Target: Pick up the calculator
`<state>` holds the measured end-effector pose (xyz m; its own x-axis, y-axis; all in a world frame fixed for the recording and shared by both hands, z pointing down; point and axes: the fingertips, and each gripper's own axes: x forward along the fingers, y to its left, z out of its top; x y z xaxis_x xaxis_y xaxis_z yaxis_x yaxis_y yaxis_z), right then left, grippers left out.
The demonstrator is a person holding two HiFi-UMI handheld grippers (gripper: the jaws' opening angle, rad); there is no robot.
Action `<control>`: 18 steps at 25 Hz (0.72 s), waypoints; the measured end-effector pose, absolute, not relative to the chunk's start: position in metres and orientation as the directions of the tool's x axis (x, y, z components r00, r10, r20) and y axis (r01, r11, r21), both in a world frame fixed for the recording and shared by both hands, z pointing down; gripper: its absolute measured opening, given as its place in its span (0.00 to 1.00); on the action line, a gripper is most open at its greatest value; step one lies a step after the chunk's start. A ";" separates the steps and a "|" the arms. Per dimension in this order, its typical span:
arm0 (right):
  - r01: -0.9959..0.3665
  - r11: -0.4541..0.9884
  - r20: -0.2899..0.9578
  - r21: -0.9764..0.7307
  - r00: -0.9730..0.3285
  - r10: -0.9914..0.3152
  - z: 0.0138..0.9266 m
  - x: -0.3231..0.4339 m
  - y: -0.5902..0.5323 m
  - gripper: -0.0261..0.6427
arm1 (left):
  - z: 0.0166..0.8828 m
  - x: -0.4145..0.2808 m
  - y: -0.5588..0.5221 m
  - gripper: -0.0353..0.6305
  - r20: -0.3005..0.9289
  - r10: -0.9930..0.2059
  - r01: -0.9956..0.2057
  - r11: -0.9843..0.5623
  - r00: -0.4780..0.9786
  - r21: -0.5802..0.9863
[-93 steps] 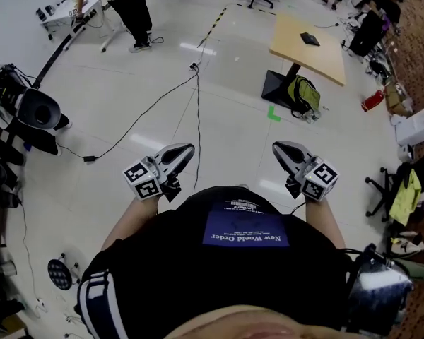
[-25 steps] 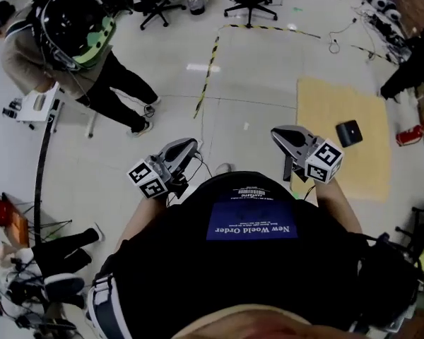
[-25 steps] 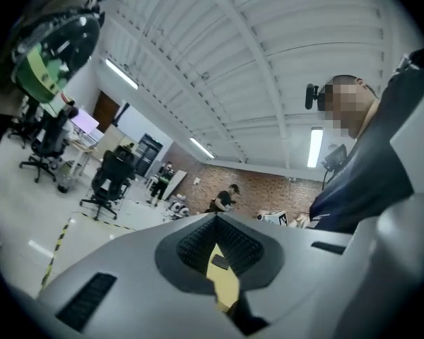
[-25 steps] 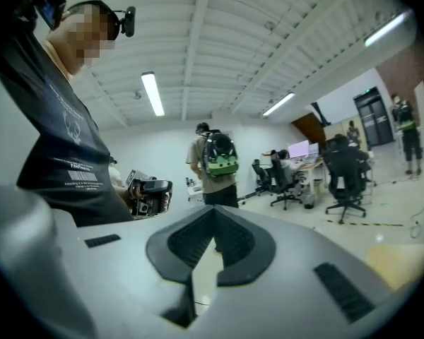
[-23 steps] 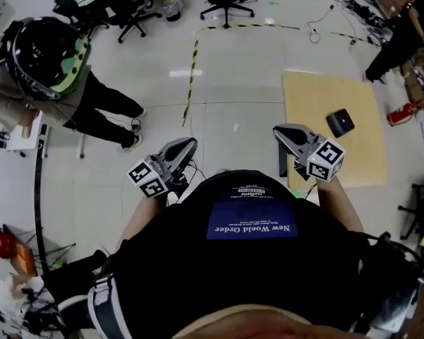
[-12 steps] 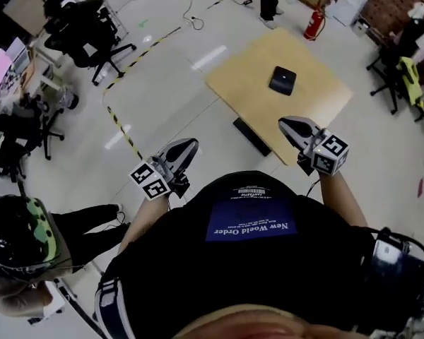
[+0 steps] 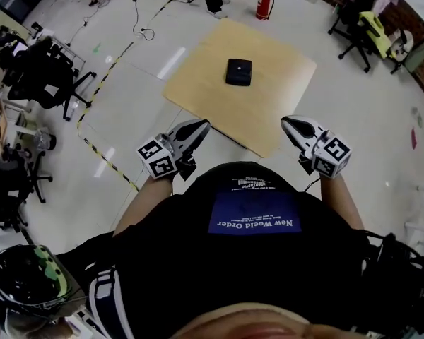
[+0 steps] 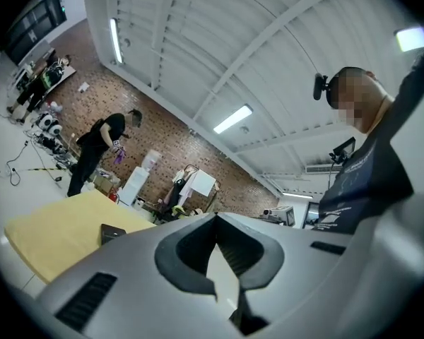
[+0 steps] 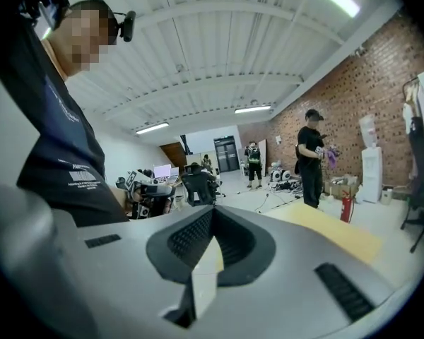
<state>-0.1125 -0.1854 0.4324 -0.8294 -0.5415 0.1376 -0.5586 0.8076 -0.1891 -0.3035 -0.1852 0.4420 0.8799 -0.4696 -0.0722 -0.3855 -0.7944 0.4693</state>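
wood-coloured table [image 7: 198, 83] filled the upper middle of the head view, and the calculator [image 7: 239, 71] lay flat on it, a small dark thing, nearer to the far part of the top than to the person. nothing touched it.

the left gripper [image 7: 198, 127] was at the lower left of the calculator in this view, and the right gripper [image 7: 290, 123] at the lower right. both pointed up the frame, towards the table. their tips reached only about the near edges of the table, so the calculator was well apart from the fingers of both, beyond them, and roughly between the two lines in which they pointed.

in the left gripper view the fingers were pressed together at the tips, with nothing between them. the calculator showed there at the lower left of the frame, on the yellow top, to the left side of the closed fingers and far behind them. in the right gripper view the fingers also met at the tips and held nothing, and a part of the table showed at the right of them.

a red fire extinguisher [image 7: 263, 3] stood on the floor past the far corner of the table, at the upper edge of the head view.
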 end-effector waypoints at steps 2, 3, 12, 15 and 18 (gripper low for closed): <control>-0.550 0.819 0.146 -0.160 -0.834 -0.532 0.431 -0.086 -0.199 0.02 | 0.433 -0.277 -0.200 0.06 -0.073 -0.490 -0.402 -0.784 0.869 0.473; -0.541 0.829 0.145 -0.145 -0.840 -0.523 0.429 -0.074 -0.207 0.02 | 0.430 -0.265 -0.206 0.06 -0.070 -0.500 -0.413 -0.779 0.863 0.472; -0.478 0.862 0.102 -0.168 -0.878 -0.467 0.432 -0.013 -0.271 0.02 | 0.453 -0.206 -0.260 0.19 0.068 -0.577 -0.533 -0.694 0.814 0.485; -0.500 0.842 0.107 -0.205 -0.866 -0.488 0.453 -0.013 -0.282 0.02 | 0.482 -0.208 -0.282 0.27 0.144 -0.568 -0.557 -0.670 0.810 0.491; -0.527 0.813 0.115 -0.247 -0.849 -0.515 0.475 -0.019 -0.292 0.02 | 0.520 -0.212 -0.319 0.39 0.208 -0.554 -0.577 -0.657 0.806 0.486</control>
<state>-0.0193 -0.2924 0.4746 -0.8491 -0.5155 0.1151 -0.5271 0.8131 -0.2472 -0.2119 -0.3194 0.5204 0.8062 -0.5537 0.2083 -0.5767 -0.6568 0.4858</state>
